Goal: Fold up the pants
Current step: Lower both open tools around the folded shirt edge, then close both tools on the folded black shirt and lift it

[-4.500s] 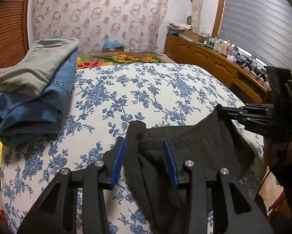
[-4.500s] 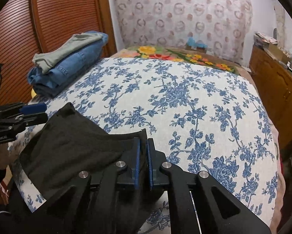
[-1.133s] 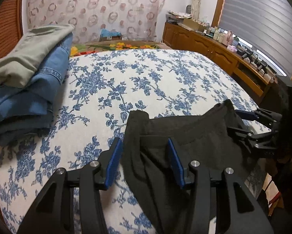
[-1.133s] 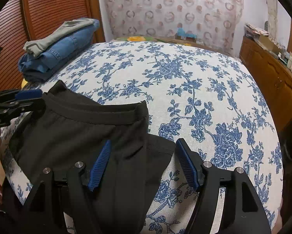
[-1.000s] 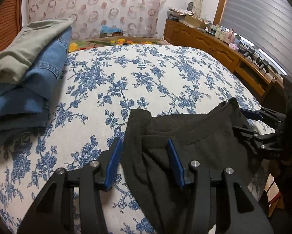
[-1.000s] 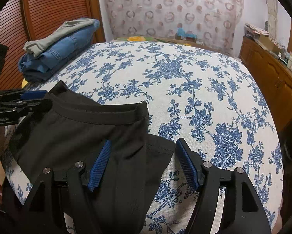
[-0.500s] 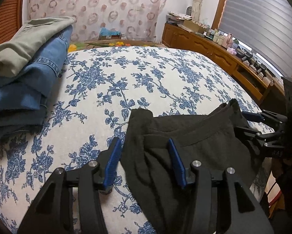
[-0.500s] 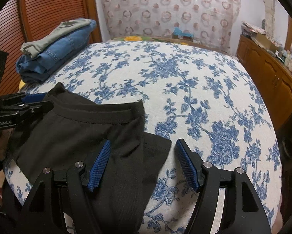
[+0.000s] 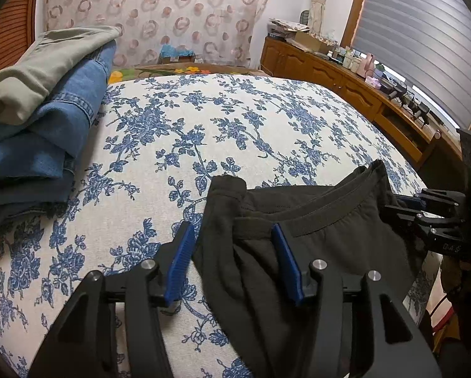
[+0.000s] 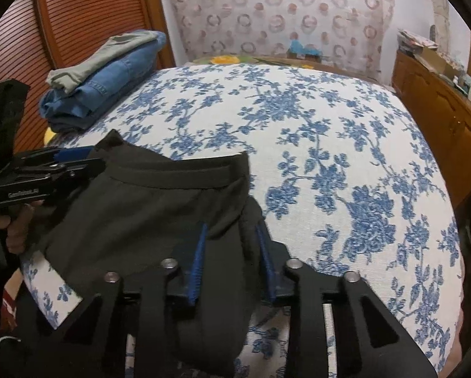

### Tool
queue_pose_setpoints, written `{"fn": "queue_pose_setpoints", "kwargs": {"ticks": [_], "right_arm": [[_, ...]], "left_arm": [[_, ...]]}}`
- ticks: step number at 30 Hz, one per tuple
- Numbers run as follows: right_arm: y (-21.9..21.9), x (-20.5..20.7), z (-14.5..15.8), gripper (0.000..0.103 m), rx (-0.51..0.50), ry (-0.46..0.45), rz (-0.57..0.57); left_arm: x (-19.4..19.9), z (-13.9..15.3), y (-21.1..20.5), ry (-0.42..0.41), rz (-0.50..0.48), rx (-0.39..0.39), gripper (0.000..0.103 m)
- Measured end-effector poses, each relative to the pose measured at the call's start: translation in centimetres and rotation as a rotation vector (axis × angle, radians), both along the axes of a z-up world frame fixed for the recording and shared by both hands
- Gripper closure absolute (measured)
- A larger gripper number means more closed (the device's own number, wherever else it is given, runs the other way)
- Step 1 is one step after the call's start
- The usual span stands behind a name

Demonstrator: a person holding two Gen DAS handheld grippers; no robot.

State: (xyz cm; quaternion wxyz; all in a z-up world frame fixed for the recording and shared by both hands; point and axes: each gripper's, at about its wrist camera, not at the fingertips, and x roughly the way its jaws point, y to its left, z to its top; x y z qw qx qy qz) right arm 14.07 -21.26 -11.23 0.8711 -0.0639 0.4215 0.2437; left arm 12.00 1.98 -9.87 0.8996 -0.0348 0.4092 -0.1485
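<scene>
We looked from each wrist, forward and steeply down along its fingers, close over the near edge of the bed (image 9: 267, 119). Both views faced the far curtain (image 10: 282, 9) and shared the black pants (image 9: 330, 245), each catching the other gripper sidelong.

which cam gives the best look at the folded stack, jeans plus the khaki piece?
Left wrist. The folded stack fills the upper left, close enough to show the denim hem and stitching and the khaki garment draped on top, though the frame edge crops it. The right wrist view shows the whole stack, but small and far away by the wardrobe door.
</scene>
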Motion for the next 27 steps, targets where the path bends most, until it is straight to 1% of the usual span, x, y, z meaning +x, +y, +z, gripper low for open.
{"fn": "queue_pose_setpoints", "kwargs": {"ticks": [1,3,5,7,8,11,14,17,22,27], "right_arm": [[0.1,-0.1,0.0,0.081,0.002,-0.001,0.004],[0.2,-0.2,0.0,0.087,0.001,-0.008,0.013],[0.2,-0.3,0.1,0.089,0.001,-0.016,0.02],[0.2,-0.4,0.2,0.092,0.007,-0.022,0.025],[0.2,-0.5,0.3,0.092,0.01,-0.024,0.027],[0.2,-0.7,0.5,0.094,0.016,-0.035,0.03],[0.1,-1.1,1.1,0.095,0.024,-0.055,0.036],[0.1,-1.5,2.0,0.095,0.032,-0.084,0.039],[0.5,-2.0,4.0,0.095,0.045,-0.122,0.049],[0.5,-2.4,5.8,0.095,0.061,-0.176,0.049]], "left_arm": [[0.0,0.0,0.1,-0.001,0.0,-0.001,0.051],[0.1,0.0,0.1,0.001,0.001,-0.006,0.052],[-0.1,0.0,-0.1,0.007,-0.029,-0.034,0.069],[0.0,0.0,-0.1,0.011,-0.041,-0.037,0.071],[-0.1,0.0,-0.2,0.013,-0.043,-0.037,0.073],[-0.3,0.2,-0.3,0.009,-0.064,-0.048,0.087],[-1.1,0.9,-0.4,-0.02,-0.068,-0.047,0.09],[-2.0,2.2,-0.2,-0.054,-0.072,-0.076,0.09],[-3.0,4.5,-0.5,-0.112,-0.094,-0.077,0.09],[-3.9,6.8,-0.1,-0.183,-0.077,-0.085,0.09]]}}
